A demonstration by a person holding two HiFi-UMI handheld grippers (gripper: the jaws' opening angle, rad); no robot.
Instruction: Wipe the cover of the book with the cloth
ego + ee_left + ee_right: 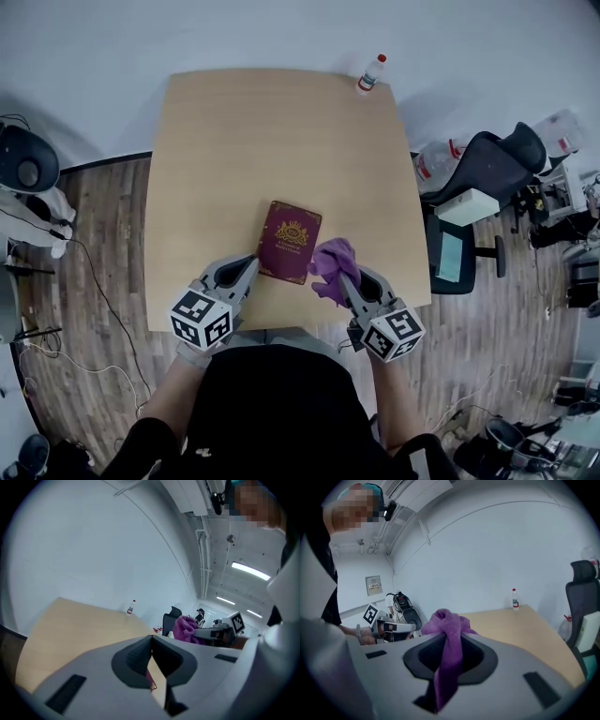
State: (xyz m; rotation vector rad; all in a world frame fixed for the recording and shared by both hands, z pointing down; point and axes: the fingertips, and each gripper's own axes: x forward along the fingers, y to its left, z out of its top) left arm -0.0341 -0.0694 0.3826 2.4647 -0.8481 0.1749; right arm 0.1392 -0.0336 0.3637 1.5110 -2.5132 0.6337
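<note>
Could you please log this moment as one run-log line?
left gripper: shut on book corner | right gripper: shut on cloth | cloth at book's right edge

Bright even overhead light, soft shadows, fisheye-warped dark edges

My left gripper (pixel 251 266) covers the near left corner of the book (pixel 290 242) in the head view, and the gold print on the cover is too small to read. The purple cloth (pixel 332 262) hides the jaw tips of my right gripper (pixel 341 278) there. The left gripper view shows only a red sliver of book between the jaws, its body blocking the rest. The label on the bottle (pixel 370 74) is illegible. My arms run off the bottom edge.
</note>
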